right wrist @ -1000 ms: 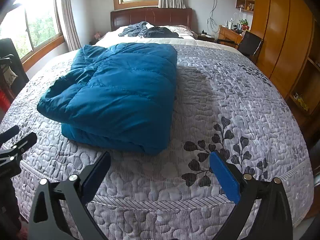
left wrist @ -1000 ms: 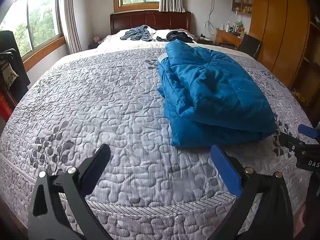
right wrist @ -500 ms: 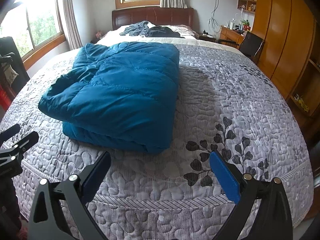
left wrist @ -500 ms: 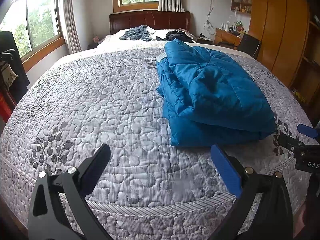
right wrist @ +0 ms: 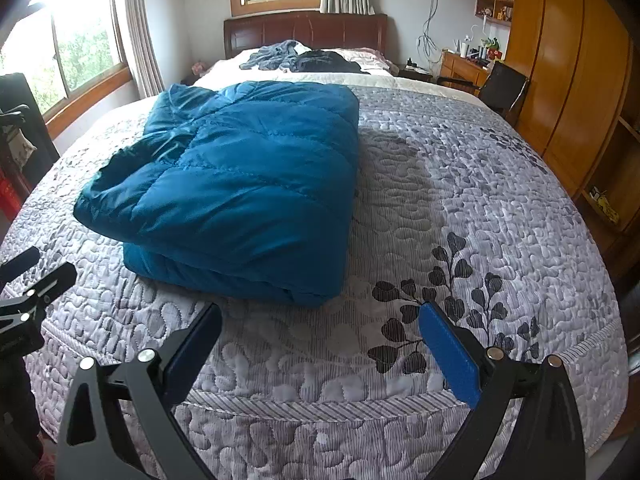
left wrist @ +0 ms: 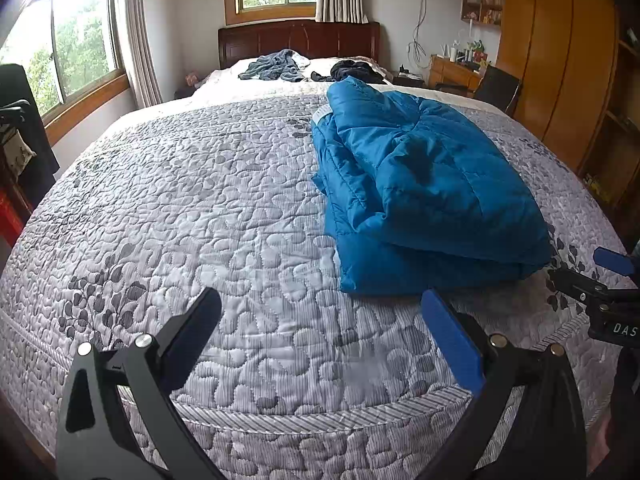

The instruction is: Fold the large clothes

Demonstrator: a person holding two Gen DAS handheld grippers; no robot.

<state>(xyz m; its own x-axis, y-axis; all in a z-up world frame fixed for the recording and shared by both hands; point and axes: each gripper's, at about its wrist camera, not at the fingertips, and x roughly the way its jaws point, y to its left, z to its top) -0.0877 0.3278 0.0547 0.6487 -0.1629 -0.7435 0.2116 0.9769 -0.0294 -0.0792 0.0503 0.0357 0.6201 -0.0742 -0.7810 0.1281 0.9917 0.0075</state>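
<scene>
- The blue jacket [left wrist: 428,196] lies folded in a thick stack on the bed [left wrist: 200,208], toward the foot end, flat on the grey quilt.
- Left of the jacket in the left wrist view the quilt is bare across to the bed's left edge; in the right wrist view bare quilt runs from the jacket's right fold to the right edge.
- A strip of bare quilt separates the jacket's near fold from the foot edge of the bed, where both grippers hang.
- The left gripper [left wrist: 320,332] has its fingers spread wide, holding nothing, near the jacket's near left corner and not touching it.
- The right gripper [right wrist: 320,336] is likewise spread and empty, just off the jacket's near right corner.
- Loose dark clothes [left wrist: 276,66] lie at the head end, well apart from the jacket.
- A wardrobe [right wrist: 560,72] and a chair [right wrist: 502,86] stand beside the bed's right edge.
- Compared with a second ago, the jacket has not shifted; both grippers have stayed spread and moved only slightly.
</scene>
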